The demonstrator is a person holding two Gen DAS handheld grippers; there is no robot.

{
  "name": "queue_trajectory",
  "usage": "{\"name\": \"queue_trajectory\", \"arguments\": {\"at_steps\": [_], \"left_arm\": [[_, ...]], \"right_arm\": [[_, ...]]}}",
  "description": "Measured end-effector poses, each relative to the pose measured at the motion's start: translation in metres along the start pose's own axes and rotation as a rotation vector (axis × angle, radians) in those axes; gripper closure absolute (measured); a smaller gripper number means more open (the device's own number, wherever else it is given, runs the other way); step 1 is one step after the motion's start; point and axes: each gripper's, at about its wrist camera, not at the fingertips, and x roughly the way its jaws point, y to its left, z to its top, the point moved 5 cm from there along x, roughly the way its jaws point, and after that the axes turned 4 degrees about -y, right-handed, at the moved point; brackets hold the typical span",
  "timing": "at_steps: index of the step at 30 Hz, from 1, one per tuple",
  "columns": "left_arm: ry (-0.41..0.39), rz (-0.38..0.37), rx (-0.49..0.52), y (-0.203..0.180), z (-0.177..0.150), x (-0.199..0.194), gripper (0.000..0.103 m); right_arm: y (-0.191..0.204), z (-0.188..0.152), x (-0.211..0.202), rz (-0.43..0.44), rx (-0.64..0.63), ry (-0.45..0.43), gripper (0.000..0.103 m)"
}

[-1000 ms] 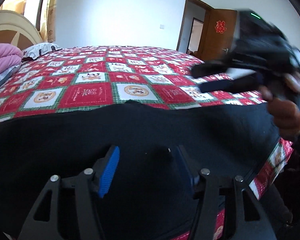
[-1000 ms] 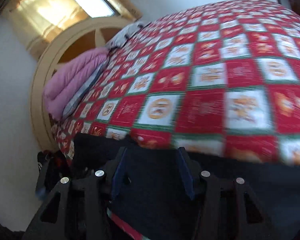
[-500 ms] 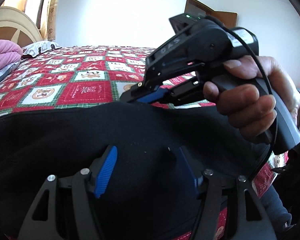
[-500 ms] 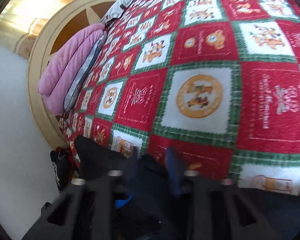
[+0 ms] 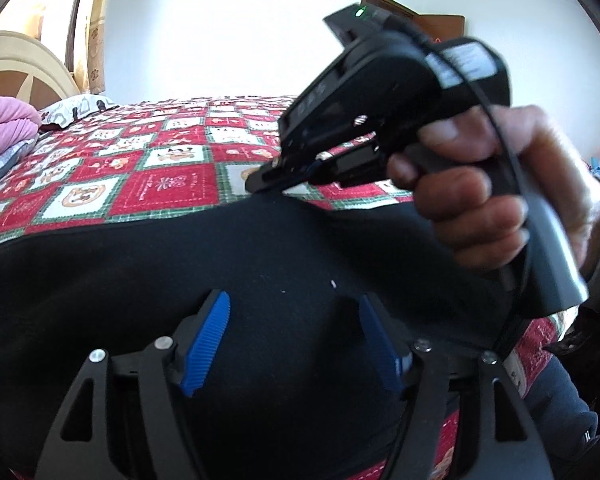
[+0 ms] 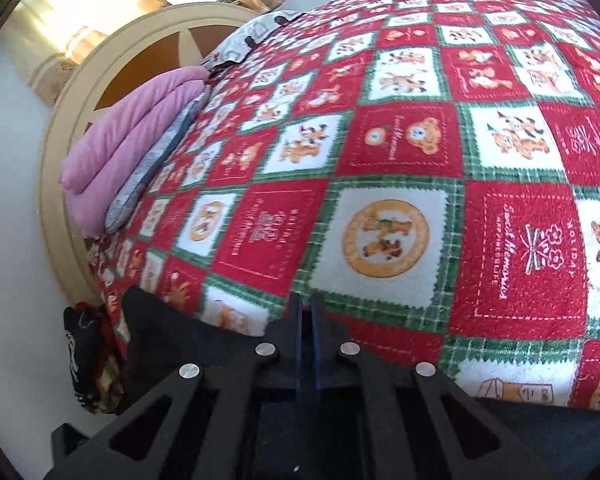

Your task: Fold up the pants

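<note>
Black pants lie spread along the near edge of a bed. My left gripper hovers just over them with blue pads; its jaws are opening and the pads press on nothing. A hand holds my right gripper, whose tips sit at the pants' far edge, where the cloth peaks up a little. In the right wrist view the right gripper is shut on that edge of the pants, over the bed's blanket.
A red, white and green patchwork blanket covers the bed. A folded pink quilt and a patterned pillow lie by the curved headboard. A dark bag sits on the floor beside the bed. A brown door stands behind.
My right gripper swept in from the right, came down to the pants' far edge and shut there. The left jaws widened a little; the left hand stayed put.
</note>
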Motion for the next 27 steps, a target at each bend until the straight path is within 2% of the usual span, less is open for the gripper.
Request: {"name": "queue_trajectory", "arguments": {"at_steps": [6, 10, 12, 13, 15, 17, 21, 27], "left_arm": [[-0.001, 0.003, 0.011, -0.001, 0.000, -0.001, 0.030], [0.002, -0.017, -0.047, 0.002, 0.002, -0.005, 0.030], [0.005, -0.019, -0.050, 0.002, 0.002, -0.004, 0.030], [0.007, -0.018, -0.050, 0.002, 0.002, -0.004, 0.030], [0.009, -0.016, -0.046, 0.001, 0.002, -0.003, 0.030], [0.011, -0.015, -0.047, 0.001, 0.002, -0.003, 0.030], [0.016, -0.025, -0.072, 0.002, 0.004, -0.004, 0.026], [0.033, -0.077, -0.072, -0.015, 0.004, -0.006, 0.019]], "right_arm": [[-0.010, -0.001, 0.008, -0.018, 0.013, 0.015, 0.100], [0.000, 0.000, 0.002, -0.043, -0.042, 0.005, 0.100], [0.004, -0.001, -0.003, -0.041, -0.075, 0.000, 0.099], [0.005, -0.001, -0.009, -0.066, -0.095, -0.014, 0.098], [0.005, -0.002, -0.022, -0.122, -0.145, -0.041, 0.089], [-0.001, -0.006, -0.047, -0.162, -0.176, -0.077, 0.048], [-0.024, -0.026, -0.096, -0.199, -0.147, -0.106, 0.047], [-0.063, -0.078, -0.170, -0.348, -0.150, -0.125, 0.047]]}}
